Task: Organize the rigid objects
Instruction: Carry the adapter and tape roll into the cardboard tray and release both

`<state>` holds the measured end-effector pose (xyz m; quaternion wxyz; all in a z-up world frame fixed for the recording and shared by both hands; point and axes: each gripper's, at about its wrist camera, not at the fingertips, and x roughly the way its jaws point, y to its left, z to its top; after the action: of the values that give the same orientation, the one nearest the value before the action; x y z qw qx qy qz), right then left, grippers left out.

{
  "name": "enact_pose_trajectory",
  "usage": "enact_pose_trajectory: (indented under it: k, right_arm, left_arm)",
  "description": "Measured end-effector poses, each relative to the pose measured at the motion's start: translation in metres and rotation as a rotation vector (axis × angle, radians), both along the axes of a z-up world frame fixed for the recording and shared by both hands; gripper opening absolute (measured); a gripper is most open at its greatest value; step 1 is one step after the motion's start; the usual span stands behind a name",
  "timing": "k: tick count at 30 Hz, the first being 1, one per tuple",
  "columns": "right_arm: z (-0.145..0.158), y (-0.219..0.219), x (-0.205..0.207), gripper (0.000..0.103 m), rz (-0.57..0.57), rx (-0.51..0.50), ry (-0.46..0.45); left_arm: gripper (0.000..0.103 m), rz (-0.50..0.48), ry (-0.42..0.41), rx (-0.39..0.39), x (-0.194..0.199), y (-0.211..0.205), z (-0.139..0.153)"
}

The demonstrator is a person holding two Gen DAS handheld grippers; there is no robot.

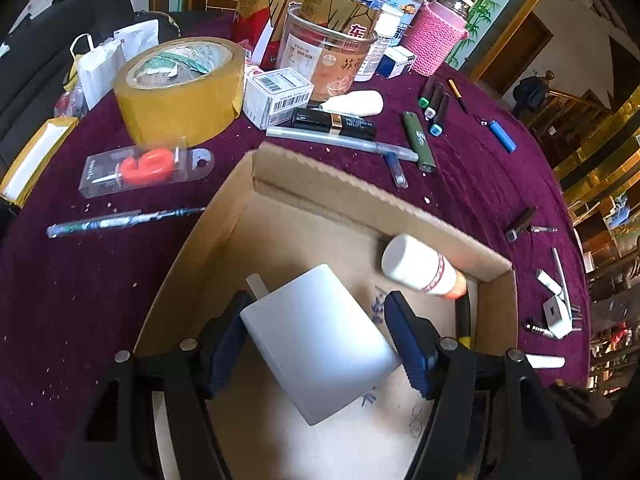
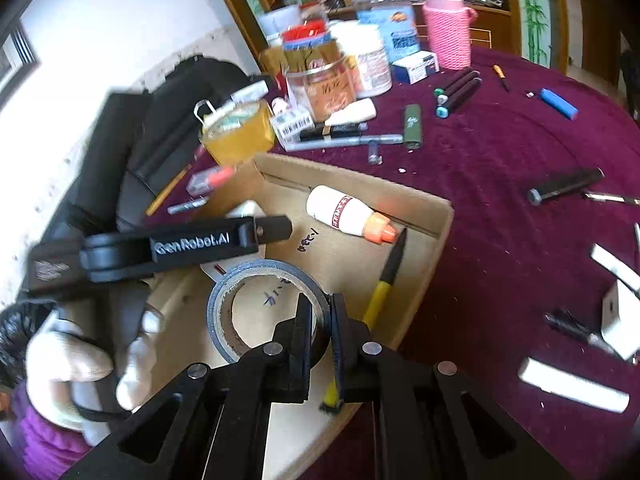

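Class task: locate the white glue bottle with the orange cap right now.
In both views, the glue bottle lies inside the cardboard box, along its far wall, beside the yellow-handled tool.

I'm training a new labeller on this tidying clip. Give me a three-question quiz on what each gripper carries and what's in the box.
1. True or false: the left gripper holds a white charger block.
2. What do the right gripper's jaws pinch? A) yellow tape B) grey tape roll C) blue lighter
3. Fill in: the white bottle with the orange cap lies inside the ____.

Key: 1 true; 2 B; 3 cardboard box.
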<state>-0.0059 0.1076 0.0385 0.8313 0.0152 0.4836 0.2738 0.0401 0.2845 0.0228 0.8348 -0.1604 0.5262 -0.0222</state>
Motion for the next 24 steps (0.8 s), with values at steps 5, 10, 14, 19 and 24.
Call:
enact_pose_trajectory:
  k: [5, 10, 14, 19, 24]
  right_arm:
    - [-0.014, 0.016, 0.015, 0.012, 0.007, -0.075, 0.023]
    - [-0.012, 0.008, 0.02, 0.029, -0.021, -0.037, 0.023]
    - [0.008, -0.015, 0.01, 0.03, -0.048, 0.04, -0.043]
    - [0.042, -0.082, -0.014, 0.051, -0.15, 0.064, -0.264]
    - [0.052, -0.145, -0.021, 0.052, -0.268, 0.096, -0.329]
  left_arm:
    - [0.068, -0.003, -0.018, -0.033, 0.003, 0.0, 0.0]
    - [0.069, 0.025, -0.047, -0.128, -0.004, 0.013, 0.006]
    - [0.071, 0.071, -0.142, -0.092, -0.026, 0.017, 0.025]
    - [0.075, 0.164, -0.183, -0.019, -0.042, 0.016, 0.027]
    - [0.075, 0.213, -0.133, -0.002, -0.054, 0.02, 0.013]
